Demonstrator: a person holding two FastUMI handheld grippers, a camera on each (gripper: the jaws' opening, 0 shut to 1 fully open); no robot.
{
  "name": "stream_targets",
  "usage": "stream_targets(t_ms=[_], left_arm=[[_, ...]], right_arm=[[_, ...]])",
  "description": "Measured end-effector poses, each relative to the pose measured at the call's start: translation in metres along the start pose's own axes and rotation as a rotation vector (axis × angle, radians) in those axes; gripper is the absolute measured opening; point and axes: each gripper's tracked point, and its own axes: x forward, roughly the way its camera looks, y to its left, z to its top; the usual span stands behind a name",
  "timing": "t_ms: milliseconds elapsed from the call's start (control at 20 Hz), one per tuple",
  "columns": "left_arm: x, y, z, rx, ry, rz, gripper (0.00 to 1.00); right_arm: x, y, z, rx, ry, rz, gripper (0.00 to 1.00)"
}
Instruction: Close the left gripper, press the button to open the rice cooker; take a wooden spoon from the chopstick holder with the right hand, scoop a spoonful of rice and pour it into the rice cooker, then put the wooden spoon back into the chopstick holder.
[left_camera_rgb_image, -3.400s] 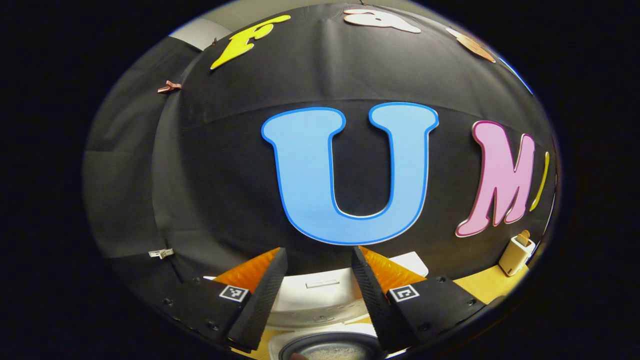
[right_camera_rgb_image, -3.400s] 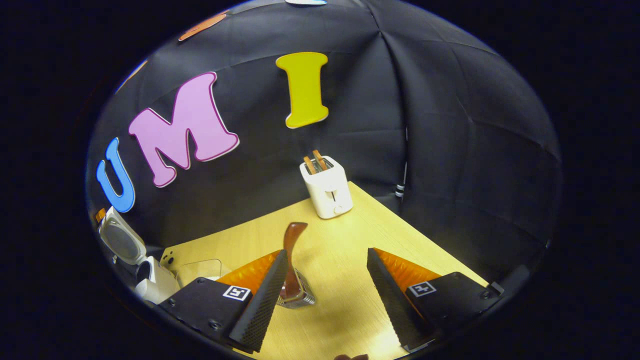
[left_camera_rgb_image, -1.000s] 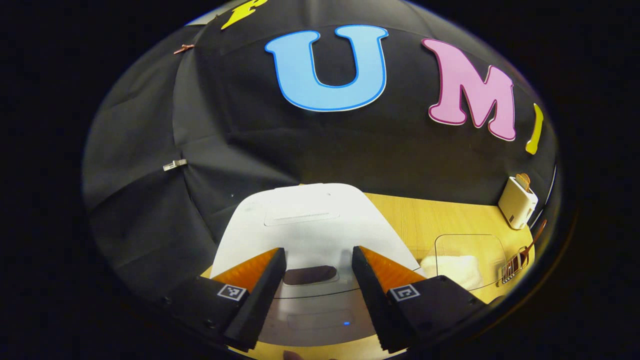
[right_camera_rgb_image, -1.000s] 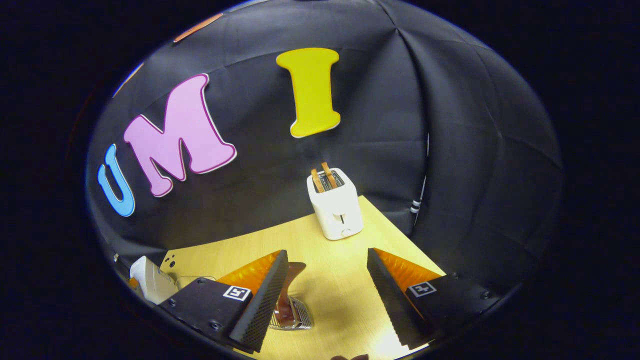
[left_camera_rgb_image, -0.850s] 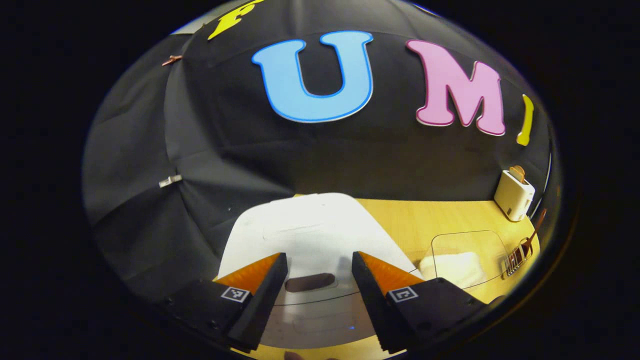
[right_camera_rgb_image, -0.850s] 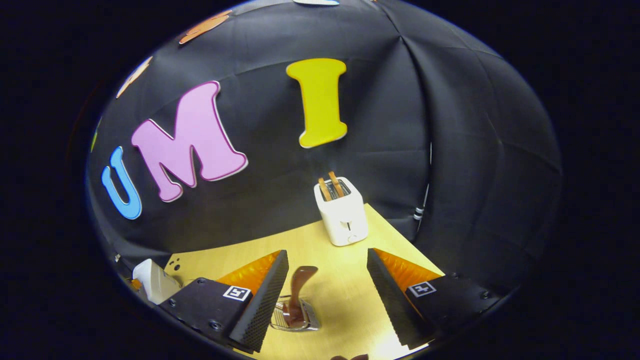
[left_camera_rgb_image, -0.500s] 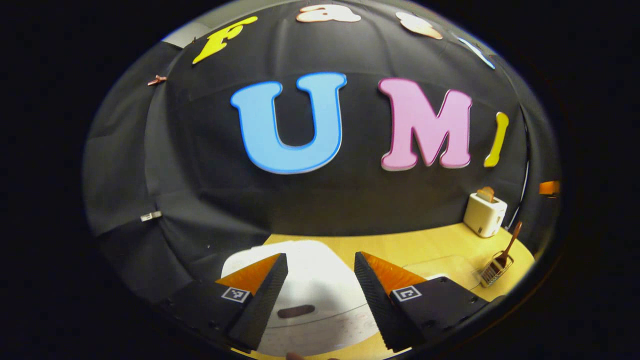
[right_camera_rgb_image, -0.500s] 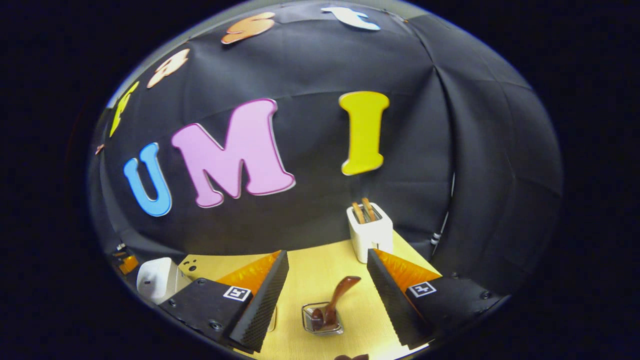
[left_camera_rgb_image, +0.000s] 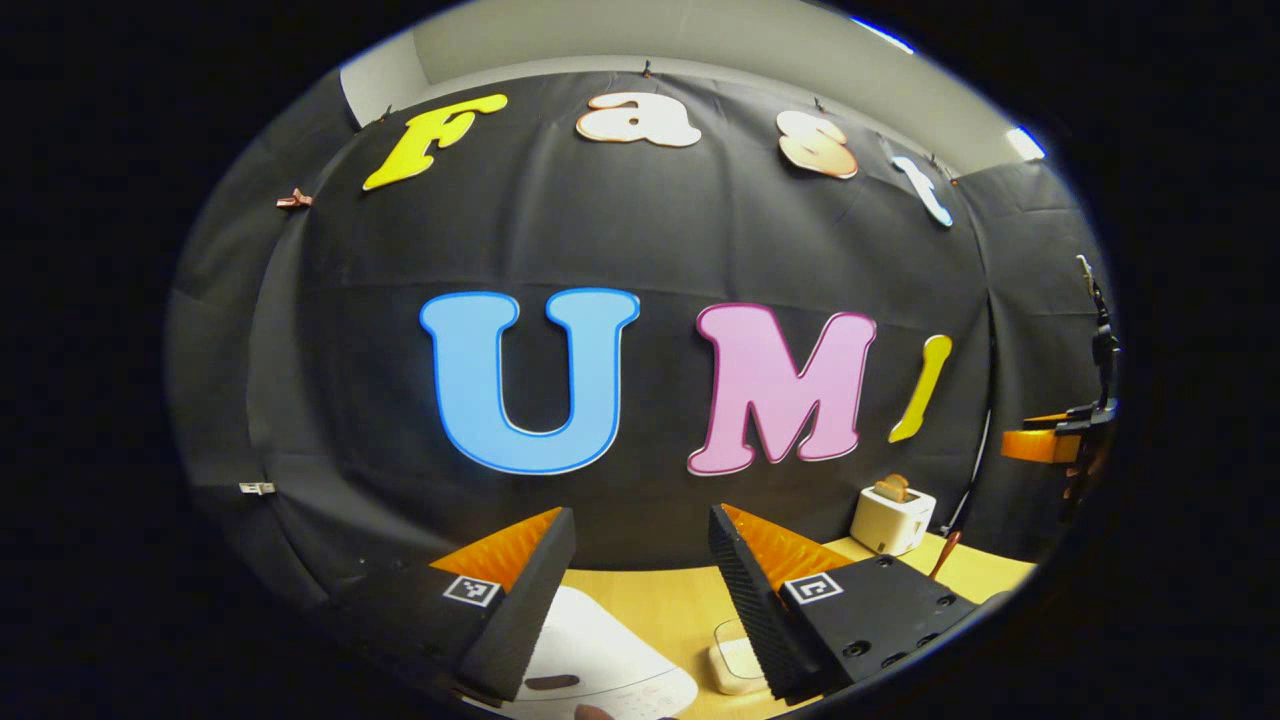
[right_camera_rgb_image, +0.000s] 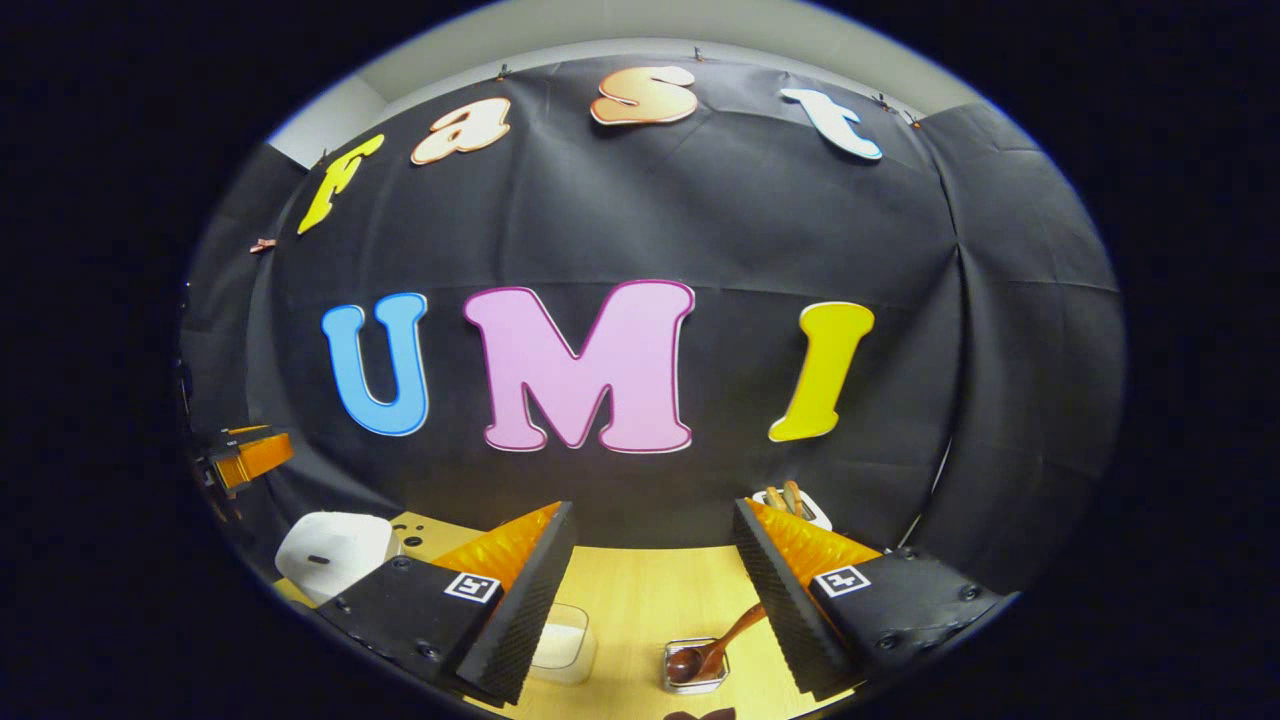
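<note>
The white rice cooker (left_camera_rgb_image: 600, 672) sits low in the left gripper view with its lid down. My left gripper (left_camera_rgb_image: 637, 515) is open above and behind it, holding nothing. In the right gripper view the cooker (right_camera_rgb_image: 330, 553) stands at the far left. A wooden spoon (right_camera_rgb_image: 725, 640) leans in the small wire chopstick holder (right_camera_rgb_image: 695, 672) on the table. My right gripper (right_camera_rgb_image: 652, 508) hangs open above the holder, apart from the spoon. A clear tub of rice (right_camera_rgb_image: 562, 645) stands left of the holder.
A white toaster (right_camera_rgb_image: 795, 503) with toast stands at the back of the yellow wooden table (right_camera_rgb_image: 650, 600), against the black cloth wall. In the left gripper view the toaster (left_camera_rgb_image: 890, 520) is at the right, and the rice tub (left_camera_rgb_image: 735, 668) is beside the cooker.
The cooker lid, open 3.4 s ago, is down. Over the last second both grippers have drawn back and tilted upward, so the table things have sunk low in both views. Both stay open.
</note>
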Motion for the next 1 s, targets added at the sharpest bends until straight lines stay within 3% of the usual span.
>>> stream_targets(t_ms=[500,1000], left_arm=[[-0.01,-0.032,0.0,-0.03,0.017,-0.117,0.88],[-0.026,-0.027,-0.002,-0.044,0.03,-0.107,0.88]], right_arm=[[-0.036,0.013,0.011,-0.063,-0.016,-0.018,0.96],[-0.044,0.027,0.011,-0.071,-0.018,0.009,0.96]])
